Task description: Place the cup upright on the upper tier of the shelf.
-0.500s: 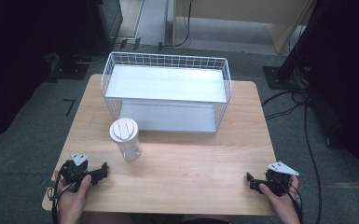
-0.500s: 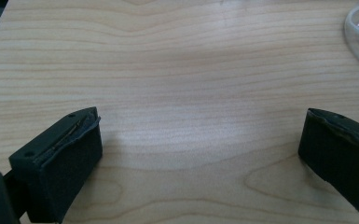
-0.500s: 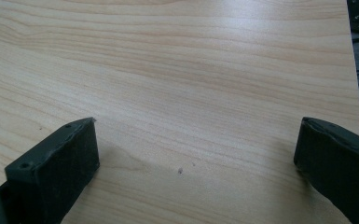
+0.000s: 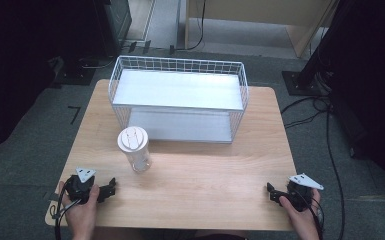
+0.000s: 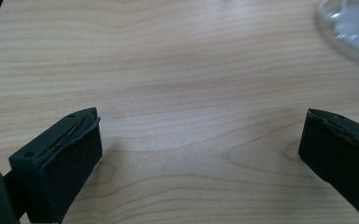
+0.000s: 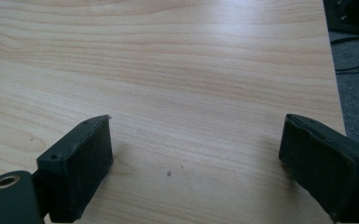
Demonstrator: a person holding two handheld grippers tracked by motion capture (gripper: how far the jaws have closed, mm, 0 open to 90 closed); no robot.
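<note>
Both jaws are spread, empty, on the left hand-held gripper [image 4: 111, 187] and right hand-held gripper [image 4: 272, 194], rested at the table's [image 4: 205, 175] near corners. A lidded clear cup [image 4: 135, 149] is stood before the wire basket [image 4: 177, 100].

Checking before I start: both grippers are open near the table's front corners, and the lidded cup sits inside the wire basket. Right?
Not quite. The lidded cup stands on the table in front of the wire basket, not inside it, as the high view shows. The rest holds.

A lab or test room: a bare wooden table [image 4: 205, 185] on grey carpet [image 4: 25, 145], loose cables [image 4: 330, 130] trailing, dark equipment stands [image 4: 310, 75] around.
</note>
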